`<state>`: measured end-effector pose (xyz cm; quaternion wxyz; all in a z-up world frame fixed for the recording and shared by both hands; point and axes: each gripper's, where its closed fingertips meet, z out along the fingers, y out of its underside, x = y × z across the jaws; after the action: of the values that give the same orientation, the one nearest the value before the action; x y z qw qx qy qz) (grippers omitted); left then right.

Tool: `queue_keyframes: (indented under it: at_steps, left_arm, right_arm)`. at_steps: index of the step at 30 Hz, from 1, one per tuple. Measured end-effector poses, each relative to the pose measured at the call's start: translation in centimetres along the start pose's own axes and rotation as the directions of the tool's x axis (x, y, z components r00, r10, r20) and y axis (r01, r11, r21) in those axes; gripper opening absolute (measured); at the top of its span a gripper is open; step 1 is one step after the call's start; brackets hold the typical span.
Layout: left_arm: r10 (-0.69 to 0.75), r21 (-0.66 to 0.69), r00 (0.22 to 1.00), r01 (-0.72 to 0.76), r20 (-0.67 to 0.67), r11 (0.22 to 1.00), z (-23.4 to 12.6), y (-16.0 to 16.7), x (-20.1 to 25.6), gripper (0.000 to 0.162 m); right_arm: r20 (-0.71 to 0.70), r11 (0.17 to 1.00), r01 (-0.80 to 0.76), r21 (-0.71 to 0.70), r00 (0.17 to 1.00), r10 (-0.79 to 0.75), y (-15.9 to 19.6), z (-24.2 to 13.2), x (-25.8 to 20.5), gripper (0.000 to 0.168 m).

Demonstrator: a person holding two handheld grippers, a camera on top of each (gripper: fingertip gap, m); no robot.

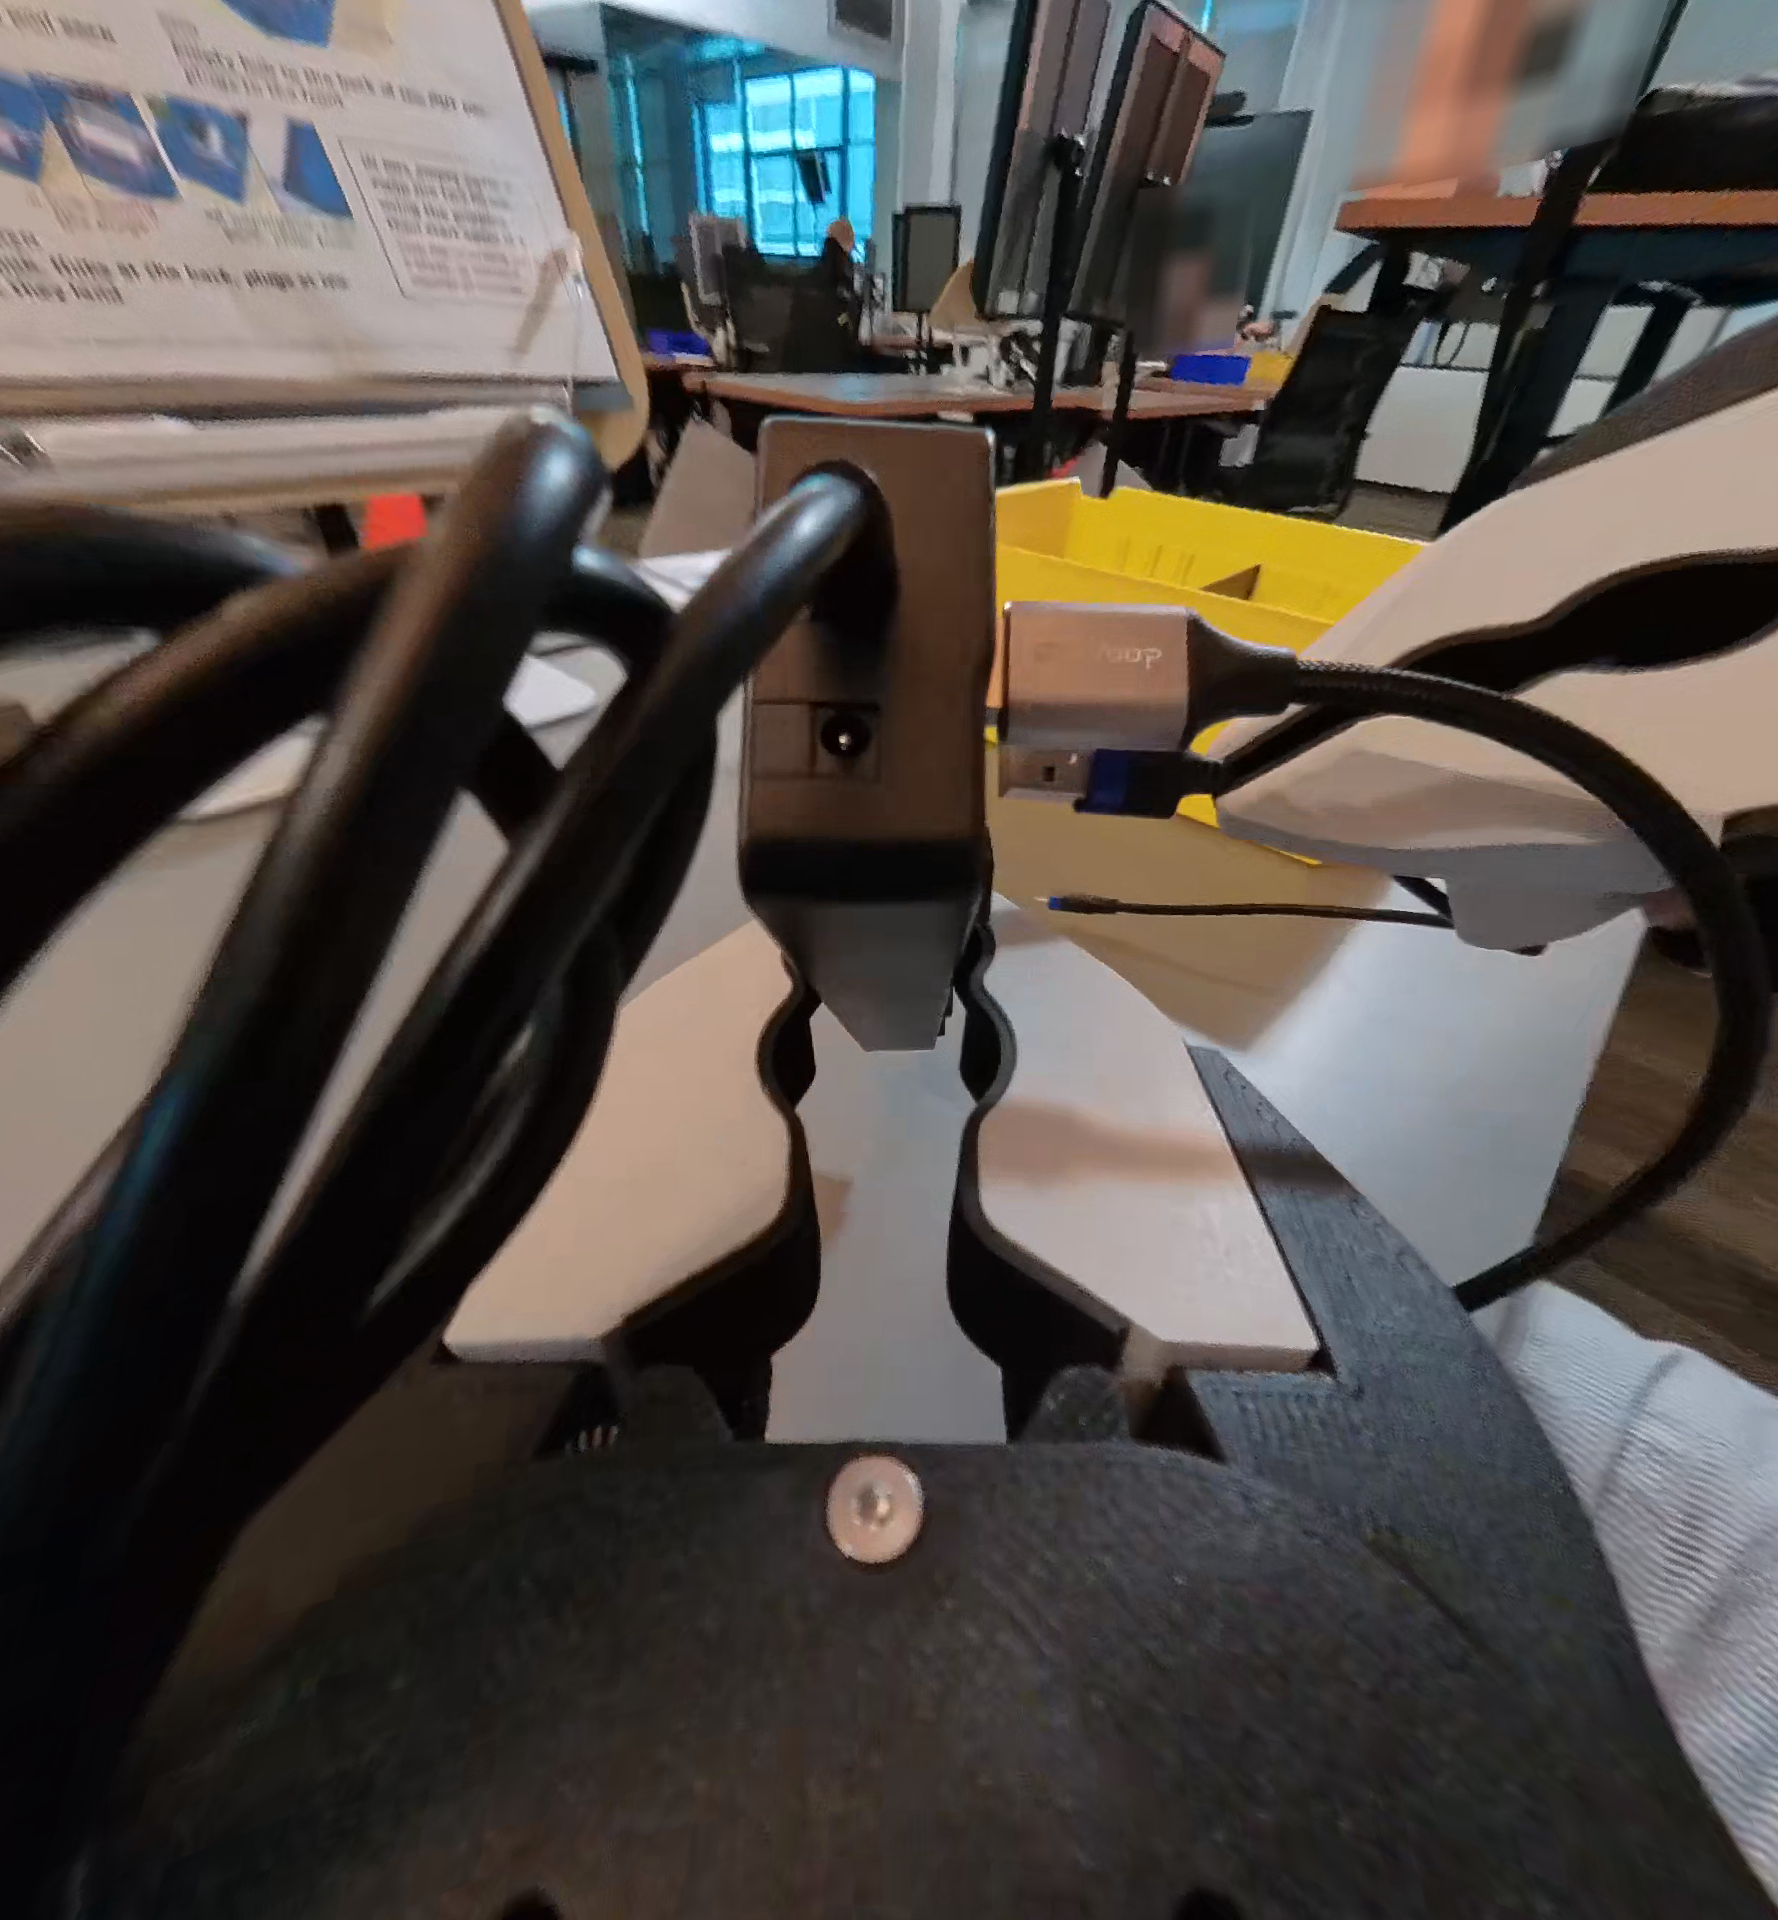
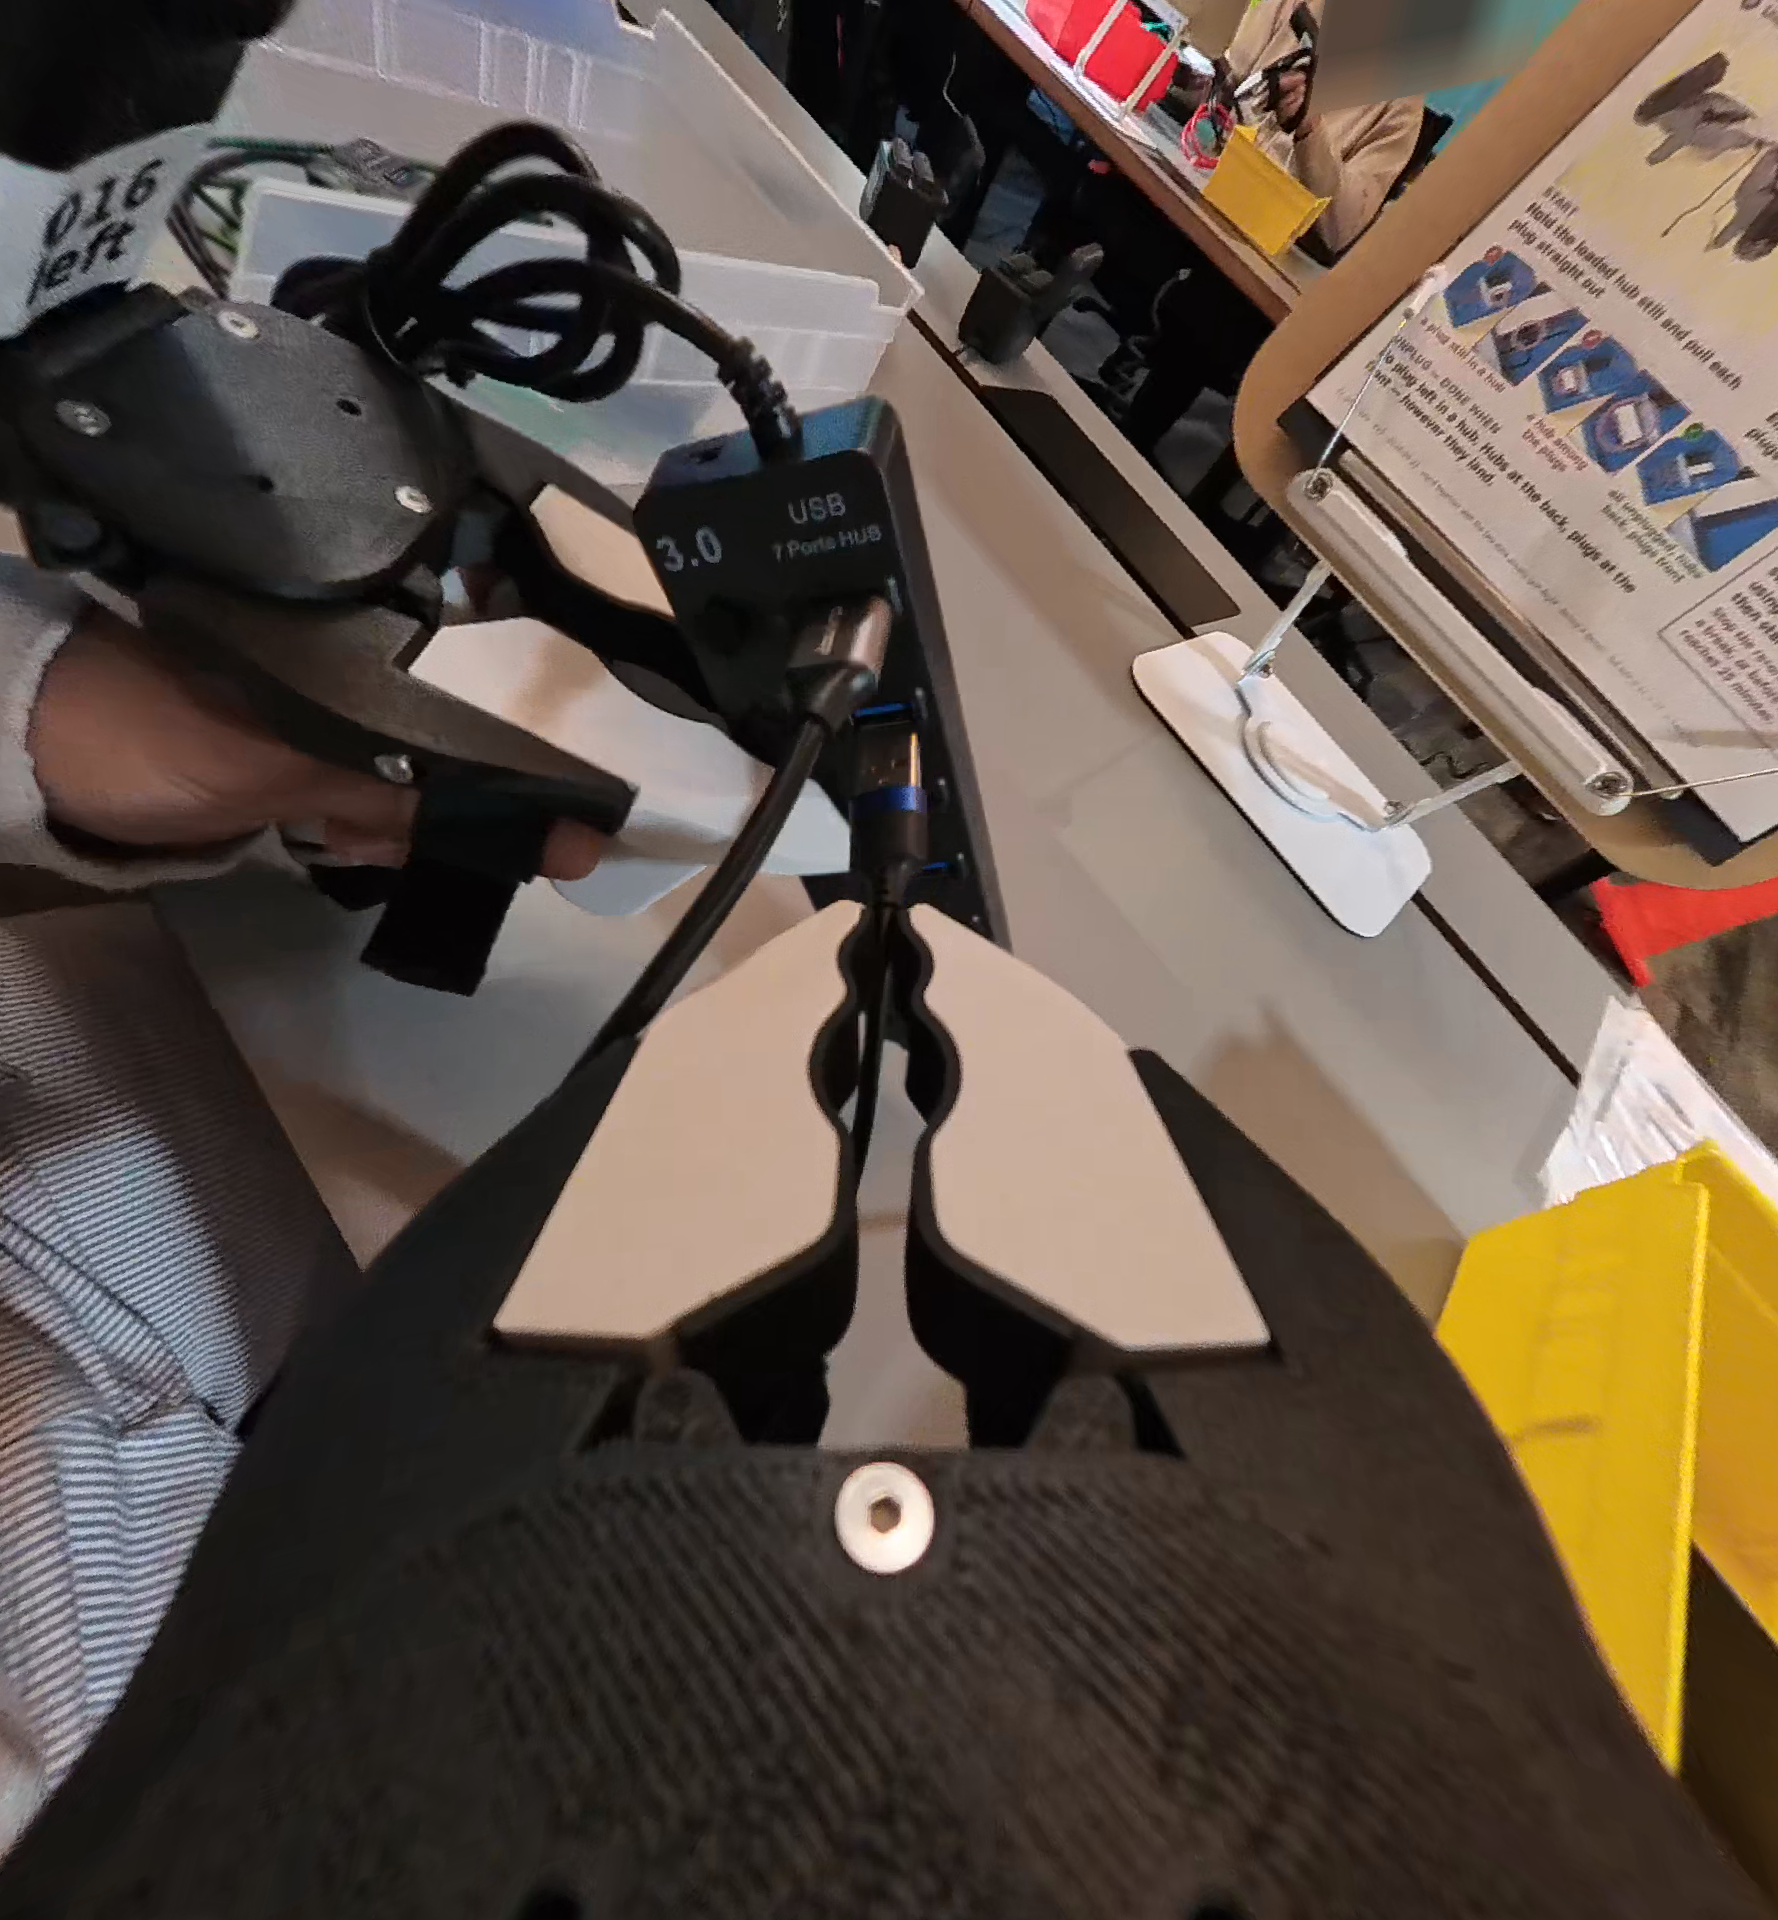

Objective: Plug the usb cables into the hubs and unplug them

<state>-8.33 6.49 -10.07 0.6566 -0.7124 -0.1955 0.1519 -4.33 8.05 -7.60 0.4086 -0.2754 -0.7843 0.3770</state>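
Note:
My left gripper [image 1: 880, 987] is shut on a black USB hub [image 1: 864, 675] and holds it up end-on, above the table. A silver plug [image 1: 1093, 675] on a braided cable sits in the hub's side. Just below it is a blue-collared USB plug [image 1: 1103, 779], its metal tip at the hub's side. My right gripper [image 2: 885, 925] is shut on the thin black cable right behind that plug [image 2: 890, 769]. The plug's tip points at a blue port on the hub [image 2: 791, 551]. I cannot tell whether the tip is inside. The left gripper [image 2: 698, 707] also shows in the right wrist view.
The hub's own thick black cable [image 1: 345, 831] loops at the left. A yellow bin [image 1: 1176, 561] stands behind the hub and also shows in the right wrist view [image 2: 1643, 1403]. An instruction sheet on a stand [image 2: 1591, 468] is at the table's far side. A clear plastic bin [image 2: 656, 260] lies behind the left gripper. About 6 cm separates my left fingertips from my right.

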Motion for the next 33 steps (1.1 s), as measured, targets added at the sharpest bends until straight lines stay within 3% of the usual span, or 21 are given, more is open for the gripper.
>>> queue_keyframes:
  at_steps: [1,4,16,22,33]
  left_arm:
    - [0.042,0.017,0.999,-0.042,0.019,0.999,-0.1,-0.3,0.0,0.03]
    - [0.13,0.066,0.989,-0.135,0.07,0.989,-0.6,-1.4,0.2,0.026]
    - [0.177,0.083,0.978,-0.187,0.11,0.979,-0.8,-1.9,0.0,0.026]
    - [0.271,0.077,0.953,-0.283,0.137,0.956,-0.9,-2.3,0.1,0.026]
    - [0.34,0.117,0.926,-0.36,0.164,0.926,-1.2,-3.0,0.5,0.026]
  right_arm:
    - [-0.002,1.0,0.001,0.004,1.0,-0.001,-0.2,-0.1,-0.1,0.003]
    - [-0.008,1.0,-0.008,0.016,1.0,0.009,-0.7,-0.4,0.0,0.003]
    - [-0.015,0.998,0.003,0.063,1.0,-0.002,-1.5,-0.8,-0.3,0.003]
    - [-0.001,0.995,0.029,0.096,1.0,-0.029,-1.6,-0.9,-0.7,0.003]
    - [0.01,0.993,-0.059,0.105,0.998,0.058,-1.4,-1.0,-0.1,0.003]
